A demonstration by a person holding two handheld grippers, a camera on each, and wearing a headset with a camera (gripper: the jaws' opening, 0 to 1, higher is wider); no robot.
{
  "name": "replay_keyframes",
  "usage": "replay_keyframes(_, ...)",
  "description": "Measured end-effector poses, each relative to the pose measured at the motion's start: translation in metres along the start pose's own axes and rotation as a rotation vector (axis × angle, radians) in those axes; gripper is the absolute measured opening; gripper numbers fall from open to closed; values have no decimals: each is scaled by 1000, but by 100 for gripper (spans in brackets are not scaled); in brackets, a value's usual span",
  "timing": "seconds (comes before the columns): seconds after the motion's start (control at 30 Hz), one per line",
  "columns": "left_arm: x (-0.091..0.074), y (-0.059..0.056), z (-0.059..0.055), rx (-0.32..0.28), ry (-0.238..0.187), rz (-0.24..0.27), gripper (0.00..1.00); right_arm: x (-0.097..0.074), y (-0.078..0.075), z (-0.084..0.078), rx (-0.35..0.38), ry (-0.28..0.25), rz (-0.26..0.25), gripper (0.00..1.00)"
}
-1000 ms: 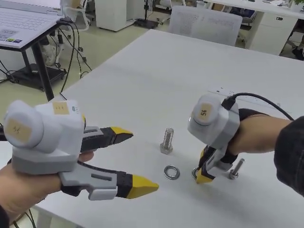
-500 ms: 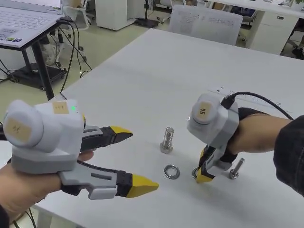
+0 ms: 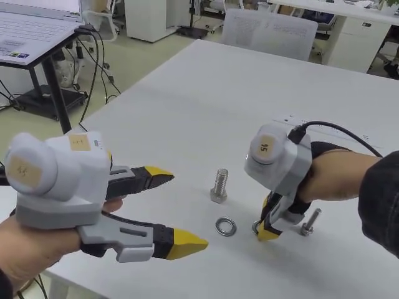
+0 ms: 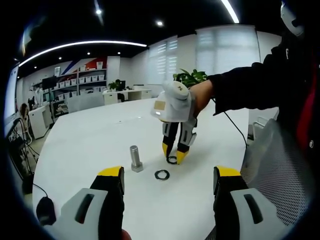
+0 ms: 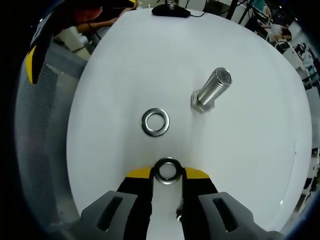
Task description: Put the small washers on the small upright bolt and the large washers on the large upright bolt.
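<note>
We find the right hand-held gripper [image 3: 267, 232] clamped on a washer [image 5: 167, 170] at its yellow tips, low at the white desk [image 3: 206, 93]. A second washer [image 3: 225, 225] lies flat near the upright large bolt [image 3: 219, 185], touching neither. A smaller bolt [image 3: 310, 221] sits just beside that gripper. The left hand-held gripper [image 3: 181, 210] hovers with its jaws spread wide, holding nothing.

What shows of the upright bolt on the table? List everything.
The upright bolt is silvery metal, standing on its hexagonal head on the white table, its threaded shank pointing up to a flat round end. Nothing but the table touches it. A loose washer lies flat near its base, apart from it; beside that the right gripper is shut on a second washer. The open left gripper is well clear.
</note>
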State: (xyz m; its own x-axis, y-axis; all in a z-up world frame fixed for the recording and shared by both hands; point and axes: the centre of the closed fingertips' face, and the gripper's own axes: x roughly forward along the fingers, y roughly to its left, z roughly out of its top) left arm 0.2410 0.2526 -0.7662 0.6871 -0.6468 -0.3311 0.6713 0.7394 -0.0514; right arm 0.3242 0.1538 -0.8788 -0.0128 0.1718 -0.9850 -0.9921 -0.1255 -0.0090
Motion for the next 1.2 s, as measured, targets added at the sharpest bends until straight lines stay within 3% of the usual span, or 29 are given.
replay_keyframes(0.83, 0, 3, -1, -4, -7, 15, 72, -16, -1, 2, 5, -26, -18, 22)
replay_keyframes(1.2, -1, 11, -2, -11, -16, 56, 73, -31, -8, 10, -8, -40, -47, 22)
